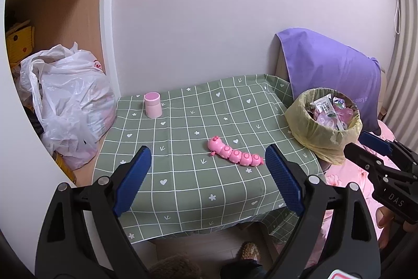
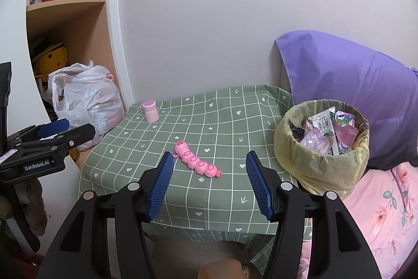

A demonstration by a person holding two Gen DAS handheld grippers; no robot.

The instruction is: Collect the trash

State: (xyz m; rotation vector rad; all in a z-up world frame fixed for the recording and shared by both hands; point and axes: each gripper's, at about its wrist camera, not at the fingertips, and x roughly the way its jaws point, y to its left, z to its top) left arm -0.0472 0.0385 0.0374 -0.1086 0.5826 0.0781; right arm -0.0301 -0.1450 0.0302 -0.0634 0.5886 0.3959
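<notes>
Both claws, left claw (image 1: 207, 181) and right claw (image 2: 209, 183), are hovering apart and empty. Wrappers are sitting in the yellow-lined round trash bin (image 2: 322, 148) at the green checked surface (image 2: 222, 122) edge; collecting seems finished, nothing obvious remaining.

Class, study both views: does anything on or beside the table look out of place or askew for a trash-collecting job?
The bin at the table's right edge is heaped with wrappers up to its rim. The pink caterpillar toy lies slantwise mid-table, and a pink jar stands upright at the back. Neither looks like trash. No spill shows.
</notes>
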